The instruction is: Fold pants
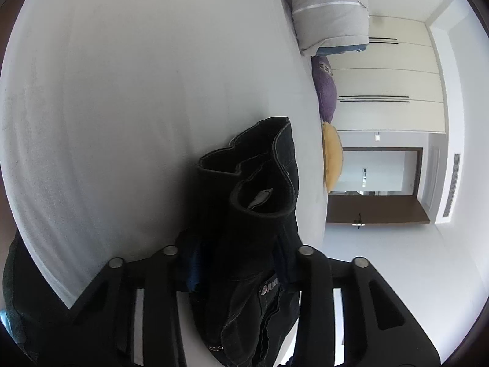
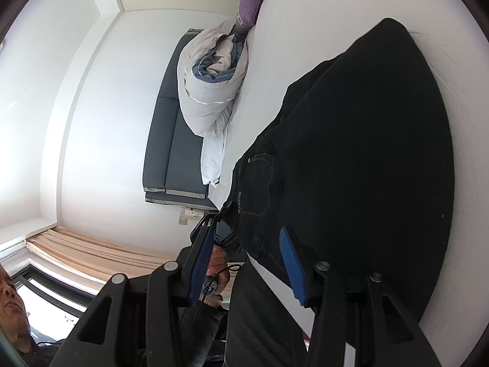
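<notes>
Black pants [image 2: 351,153] lie spread on a white bed [image 2: 305,15], waist end toward the near edge. In the left wrist view my left gripper [image 1: 238,263] is shut on the waistband of the pants [image 1: 256,202], which bunch up between the fingers. The left gripper also shows in the right wrist view [image 2: 224,217], gripping the waist edge. My right gripper [image 2: 247,260] is open, its blue pads [image 2: 293,263] on either side of the waist corner, not closed on the cloth.
A rolled white and blue duvet [image 2: 211,91] lies at the head of the bed, next to a purple pillow [image 2: 250,6] and a yellow pillow [image 1: 331,156]. A dark padded headboard [image 2: 165,128] is behind. The person's face [image 2: 12,305] shows at lower left.
</notes>
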The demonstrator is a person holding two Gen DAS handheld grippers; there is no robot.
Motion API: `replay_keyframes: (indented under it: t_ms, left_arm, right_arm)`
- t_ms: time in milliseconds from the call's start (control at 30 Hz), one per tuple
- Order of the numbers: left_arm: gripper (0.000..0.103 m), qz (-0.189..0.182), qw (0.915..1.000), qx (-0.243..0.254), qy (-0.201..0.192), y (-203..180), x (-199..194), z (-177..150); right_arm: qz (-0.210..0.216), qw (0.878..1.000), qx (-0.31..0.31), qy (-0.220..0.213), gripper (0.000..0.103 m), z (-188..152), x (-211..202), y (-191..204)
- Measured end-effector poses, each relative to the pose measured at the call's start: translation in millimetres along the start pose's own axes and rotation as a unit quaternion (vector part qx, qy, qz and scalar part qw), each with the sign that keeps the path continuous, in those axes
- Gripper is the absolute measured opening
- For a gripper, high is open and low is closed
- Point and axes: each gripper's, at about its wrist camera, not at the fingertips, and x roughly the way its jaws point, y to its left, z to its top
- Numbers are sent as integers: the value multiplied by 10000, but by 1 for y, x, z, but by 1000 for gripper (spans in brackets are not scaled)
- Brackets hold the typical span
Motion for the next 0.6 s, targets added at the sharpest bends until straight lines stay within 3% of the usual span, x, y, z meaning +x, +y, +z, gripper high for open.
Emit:
replay_keyframes:
  t_ms: [167, 267, 367, 433, 500, 533, 600]
  left_arm:
    - [19, 80, 10000, 23, -46, -3, -5, 1]
    - [15, 67, 9998, 127, -113, -14, -9, 0]
    - [13, 125, 9987, 458, -210, -37, -18, -6]
    - [13, 192, 9963, 799, -260, -62, -20, -11]
    - [13, 243, 9912, 1267, -297, -95, -20, -20]
    - [13, 231, 9881, 1490, -301, -111, -20, -26]
    - [13, 273, 9743, 2216, -288, -152, -18, -48]
  right_arm:
    - [-572, 9980, 144, 217, 50, 8, 20, -12]
    - [-972, 9945, 225, 320, 43, 8, 28, -22]
    - [-1027, 9938, 252, 345, 39, 8, 29, -25]
    - [-1224, 9913, 294, 392, 29, 8, 29, -30]
    - [-1414, 9885, 355, 394, 6, 8, 30, -35]
    - [-1537, 9865, 424, 379, 0, 7, 29, -40]
    - [-1497, 9868, 525, 327, 0, 7, 28, -47]
